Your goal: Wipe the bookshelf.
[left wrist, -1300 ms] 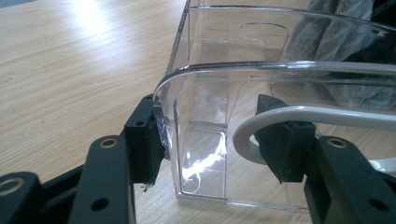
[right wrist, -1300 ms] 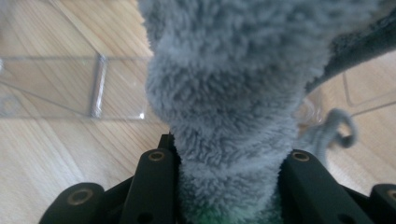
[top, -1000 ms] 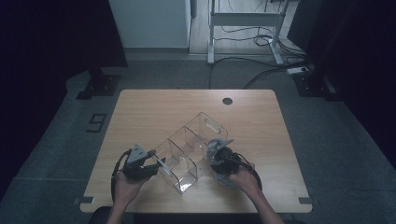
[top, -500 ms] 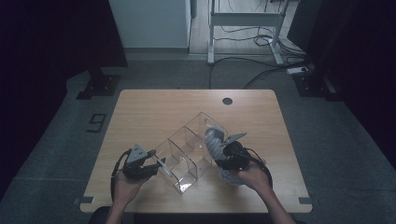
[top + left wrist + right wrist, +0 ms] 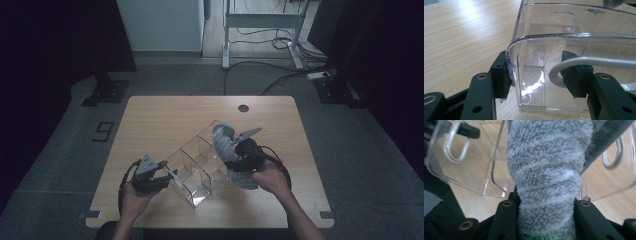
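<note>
Pinching the clear organizer's (image 5: 197, 167) end wall steadied it as the left gripper (image 5: 167, 175) held, while the right gripper (image 5: 231, 156), at three o'clock, clamped the rolled grey towel (image 5: 224, 141) for loading.

Wooden worktop (image 5: 165, 120) with round cable hole (image 5: 243, 108) near its far edge. Grey carpet floor (image 5: 70, 150) surrounds it; cables (image 5: 260, 65) trail beneath a metal frame (image 5: 260, 20) beyond.

Left gripper (image 5: 167, 175) low, jaws clamped, hand steady — right gripper (image 5: 227, 150) raised, jaws pinched shut.
</note>
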